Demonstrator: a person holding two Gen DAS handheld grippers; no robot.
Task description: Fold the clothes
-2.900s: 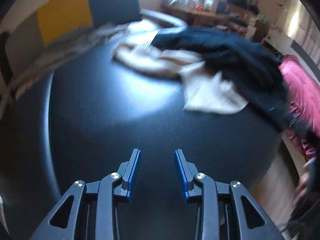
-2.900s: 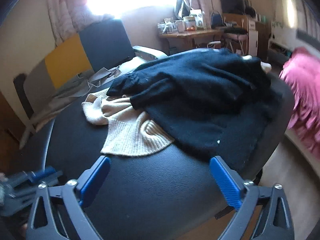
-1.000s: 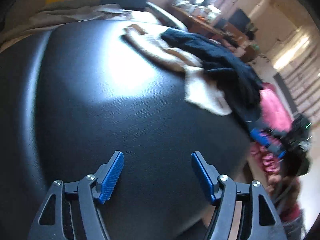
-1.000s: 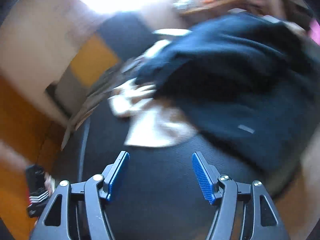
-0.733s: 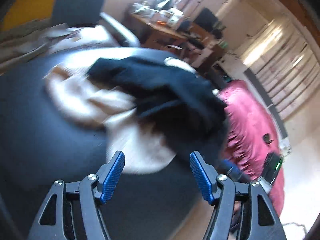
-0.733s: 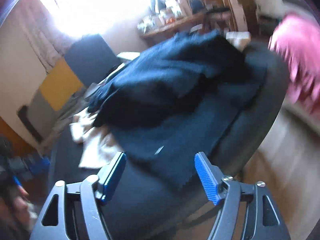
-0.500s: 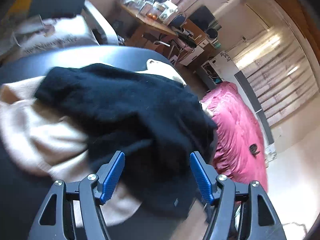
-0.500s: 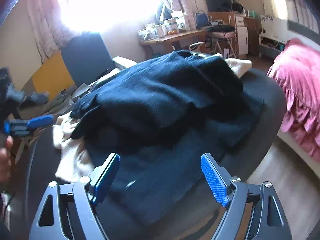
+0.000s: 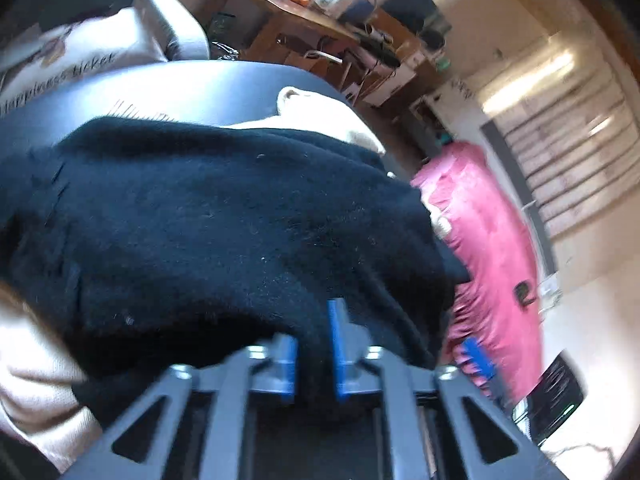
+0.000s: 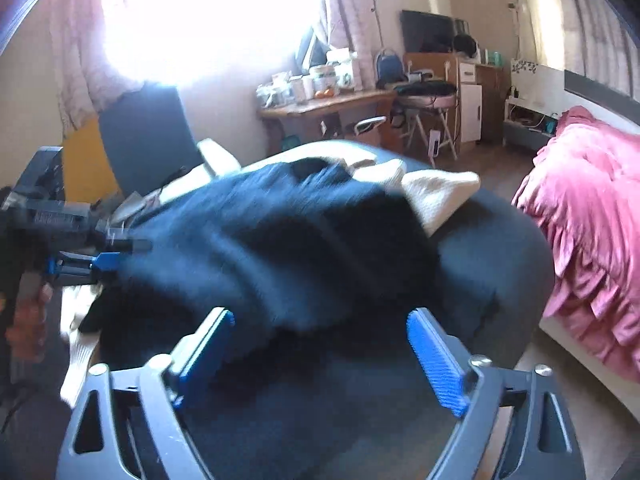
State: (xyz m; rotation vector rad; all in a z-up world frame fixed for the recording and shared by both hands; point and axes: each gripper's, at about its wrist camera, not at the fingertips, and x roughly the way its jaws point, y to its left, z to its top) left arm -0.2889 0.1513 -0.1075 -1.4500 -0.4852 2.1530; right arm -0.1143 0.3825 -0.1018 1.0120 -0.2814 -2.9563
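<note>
I am pinching my left gripper (image 9: pixel 312 354) onto the near edge of the black sweater (image 9: pixel 224 224); its blue pads are drawn close together with dark knit bunched between them. My right gripper (image 10: pixel 320 354) is hovering with its jaws spread wide, nothing between them, above the same sweater near the table's (image 10: pixel 500 248) right edge. The sweater is lying heaped across the dark table, covering most of the cream sweater (image 10: pixel 440 192), which is showing at the far edge and the left edge.
</note>
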